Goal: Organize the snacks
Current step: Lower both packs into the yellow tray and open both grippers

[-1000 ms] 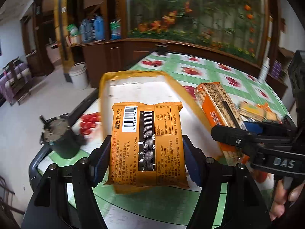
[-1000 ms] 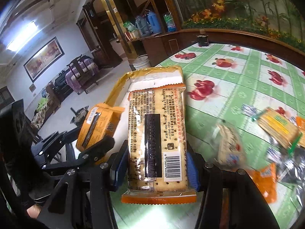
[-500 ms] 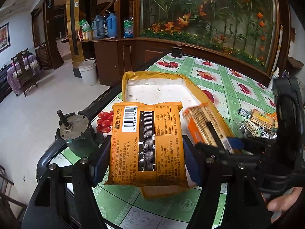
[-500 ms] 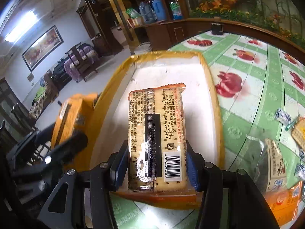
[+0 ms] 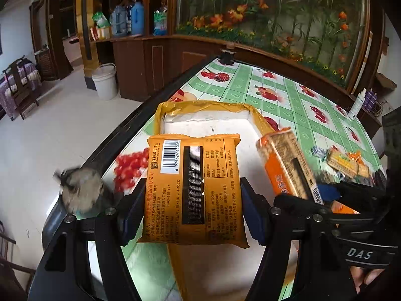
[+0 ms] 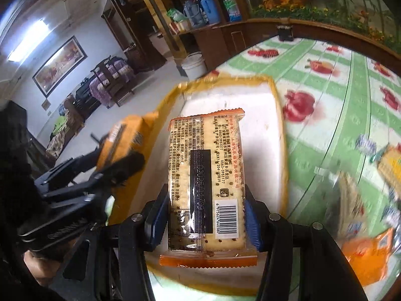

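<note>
My left gripper (image 5: 193, 215) is shut on an orange snack packet (image 5: 193, 190), barcode side up, held above the near left corner of a white tray with a yellow rim (image 5: 208, 128). My right gripper (image 6: 204, 218) is shut on a long clear cracker pack with orange ends (image 6: 204, 175), held over the same white tray (image 6: 260, 135). In the left wrist view the cracker pack (image 5: 285, 165) and the right gripper (image 5: 325, 195) show at the right. In the right wrist view the orange packet (image 6: 125, 140) and the left gripper (image 6: 100, 175) show at the left.
Several loose snack packs (image 5: 345, 163) lie on the green fruit-print tablecloth (image 5: 288, 92) right of the tray, also blurred as wrapped snacks (image 6: 371, 200). A grey round motor-like object (image 5: 80, 190) sits at the table's left edge. A small dark object (image 5: 226, 55) stands at the far end.
Both grippers have moved with their packs toward and over the tray. The cracker pack now hangs above the tray's white floor, and the orange packet has come up to the tray's near corner.
</note>
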Demonstrator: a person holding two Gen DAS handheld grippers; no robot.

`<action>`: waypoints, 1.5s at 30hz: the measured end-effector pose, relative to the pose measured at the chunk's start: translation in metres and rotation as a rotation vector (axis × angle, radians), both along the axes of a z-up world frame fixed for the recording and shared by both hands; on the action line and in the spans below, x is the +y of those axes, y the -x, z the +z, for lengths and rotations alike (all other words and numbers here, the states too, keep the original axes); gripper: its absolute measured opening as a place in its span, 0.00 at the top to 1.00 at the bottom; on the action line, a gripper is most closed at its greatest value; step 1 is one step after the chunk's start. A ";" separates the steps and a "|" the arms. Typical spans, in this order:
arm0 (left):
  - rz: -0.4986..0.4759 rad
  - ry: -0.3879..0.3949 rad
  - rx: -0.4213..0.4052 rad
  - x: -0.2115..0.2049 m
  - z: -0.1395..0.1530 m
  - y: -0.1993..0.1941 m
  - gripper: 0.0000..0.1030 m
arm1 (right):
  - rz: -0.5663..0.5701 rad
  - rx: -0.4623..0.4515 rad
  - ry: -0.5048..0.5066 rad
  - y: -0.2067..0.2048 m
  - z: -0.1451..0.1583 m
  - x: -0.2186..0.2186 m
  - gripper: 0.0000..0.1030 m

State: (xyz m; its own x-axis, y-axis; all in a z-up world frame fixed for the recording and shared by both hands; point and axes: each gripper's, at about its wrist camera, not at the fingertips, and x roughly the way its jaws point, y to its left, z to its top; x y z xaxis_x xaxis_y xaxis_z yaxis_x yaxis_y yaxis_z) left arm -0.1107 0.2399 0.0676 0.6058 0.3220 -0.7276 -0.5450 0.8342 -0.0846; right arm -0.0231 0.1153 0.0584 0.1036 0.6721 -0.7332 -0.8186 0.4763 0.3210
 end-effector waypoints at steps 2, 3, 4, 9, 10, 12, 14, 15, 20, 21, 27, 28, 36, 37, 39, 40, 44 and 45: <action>-0.003 -0.011 0.043 0.009 0.000 -0.020 0.33 | -0.016 0.013 -0.006 -0.010 0.006 0.008 0.48; -0.007 -0.010 0.059 0.012 -0.001 -0.027 0.33 | -0.023 0.022 -0.005 -0.017 0.009 0.014 0.48; -0.006 -0.004 0.075 0.016 -0.003 -0.034 0.33 | -0.032 0.031 -0.005 -0.025 0.011 0.020 0.48; 0.029 0.049 0.146 0.040 -0.020 -0.063 0.33 | -0.080 0.071 0.024 -0.062 0.006 0.050 0.48; 0.036 0.040 0.157 0.043 -0.022 -0.066 0.33 | -0.079 0.091 0.033 -0.069 0.002 0.056 0.48; 0.049 0.007 0.180 0.044 -0.023 -0.072 0.33 | -0.088 0.124 0.043 -0.081 -0.005 0.065 0.48; 0.055 -0.006 0.195 0.043 -0.023 -0.077 0.33 | -0.069 0.157 0.052 -0.089 -0.012 0.076 0.48; 0.058 -0.010 0.199 0.043 -0.023 -0.078 0.33 | -0.072 0.163 0.058 -0.093 -0.015 0.080 0.48; 0.029 0.014 0.196 0.038 -0.027 -0.084 0.33 | -0.066 0.228 0.083 -0.111 -0.029 0.095 0.48; 0.028 0.012 0.199 0.037 -0.028 -0.085 0.33 | -0.069 0.236 0.088 -0.114 -0.031 0.097 0.48; 0.029 0.019 0.200 0.035 -0.036 -0.087 0.33 | -0.076 0.227 0.098 -0.118 -0.034 0.104 0.47; 0.029 0.023 0.198 0.035 -0.035 -0.086 0.33 | -0.074 0.226 0.098 -0.117 -0.034 0.105 0.46; 0.026 0.039 0.177 0.034 -0.031 -0.081 0.33 | -0.083 0.237 0.076 -0.117 -0.029 0.101 0.44; 0.027 0.044 0.168 0.033 -0.029 -0.079 0.33 | -0.081 0.236 0.066 -0.116 -0.027 0.098 0.44; 0.022 0.049 0.143 0.031 -0.023 -0.072 0.33 | -0.083 0.243 0.033 -0.114 -0.022 0.089 0.44; 0.021 0.050 0.132 0.029 -0.021 -0.069 0.33 | -0.085 0.253 0.011 -0.115 -0.021 0.085 0.44; 0.013 0.056 0.081 0.020 -0.009 -0.054 0.33 | -0.116 0.286 -0.098 -0.112 -0.006 0.060 0.44; 0.011 0.059 0.065 0.018 -0.006 -0.050 0.33 | -0.129 0.295 -0.132 -0.111 -0.002 0.052 0.44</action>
State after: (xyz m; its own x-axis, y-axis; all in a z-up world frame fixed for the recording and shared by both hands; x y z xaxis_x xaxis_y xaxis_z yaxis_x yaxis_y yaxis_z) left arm -0.0606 0.2575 0.0618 0.5533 0.2839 -0.7831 -0.5600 0.8227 -0.0974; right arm 0.0882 0.1676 0.0568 -0.0099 0.7581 -0.6521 -0.6169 0.5086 0.6006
